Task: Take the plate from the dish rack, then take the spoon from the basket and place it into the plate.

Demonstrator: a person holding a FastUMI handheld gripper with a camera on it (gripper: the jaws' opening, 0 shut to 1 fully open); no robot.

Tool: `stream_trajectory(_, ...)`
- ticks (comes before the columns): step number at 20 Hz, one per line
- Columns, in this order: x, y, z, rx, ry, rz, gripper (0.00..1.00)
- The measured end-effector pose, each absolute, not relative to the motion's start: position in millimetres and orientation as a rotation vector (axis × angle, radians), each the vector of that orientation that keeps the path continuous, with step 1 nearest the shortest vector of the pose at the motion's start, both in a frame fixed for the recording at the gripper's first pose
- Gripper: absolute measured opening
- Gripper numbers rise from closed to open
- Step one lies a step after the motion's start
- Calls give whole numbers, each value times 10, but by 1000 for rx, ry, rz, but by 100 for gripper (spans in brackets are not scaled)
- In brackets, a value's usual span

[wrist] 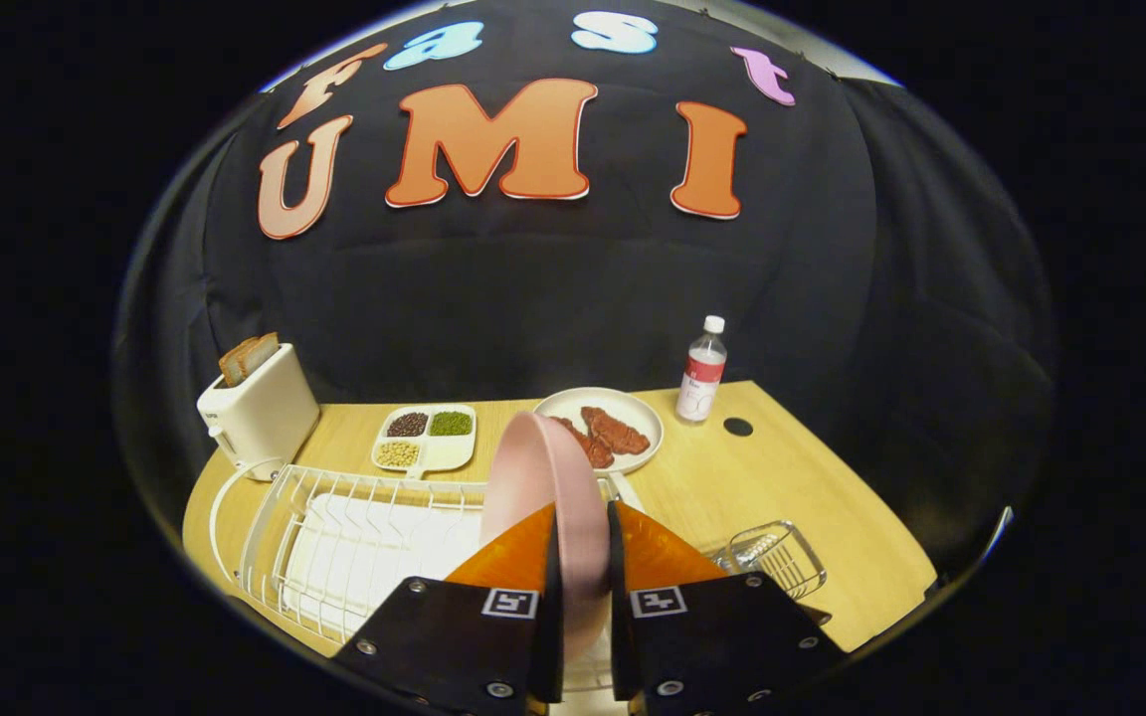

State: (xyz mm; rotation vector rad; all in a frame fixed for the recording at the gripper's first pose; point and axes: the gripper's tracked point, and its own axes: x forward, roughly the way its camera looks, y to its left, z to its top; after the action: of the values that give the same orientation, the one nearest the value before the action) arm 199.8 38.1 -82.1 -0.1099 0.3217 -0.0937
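The wooden counter [812,497] spans the lower half of the frame, and the white wire dish rack [354,537] takes up its lower left part. At lower centre the claw [583,567] pinches the pink plate [543,487] on edge between both fingers, the plate standing upright above the right end of the rack and hiding part of what lies behind it. To the left, toward the back of the counter, stands a white toaster [260,413] with bread slices [248,358] poking out of its top. Just behind the pink plate sits a white plate [633,403] carrying reddish pieces of food [613,433], partly blocked by the pink rim. Left of it lies a divided tray [429,438] of beans. The small wire basket [777,557] sits at lower right, just beside the right finger; its contents are too small to tell. A clear bottle [702,370] stands at right centre near the far edge, with a dark round hole [737,427] in the counter beside it.
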Motion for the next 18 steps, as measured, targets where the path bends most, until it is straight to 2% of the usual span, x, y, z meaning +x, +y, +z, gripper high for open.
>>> stream_trajectory(4, 2033, 315, -692, -203, 286, -148, 12)
stream_trajectory(14, 2038, 320, -574, -304, 247, -224, 12)
stream_trajectory(18, 2037, 322, -343, -390, 173, -254, 12)
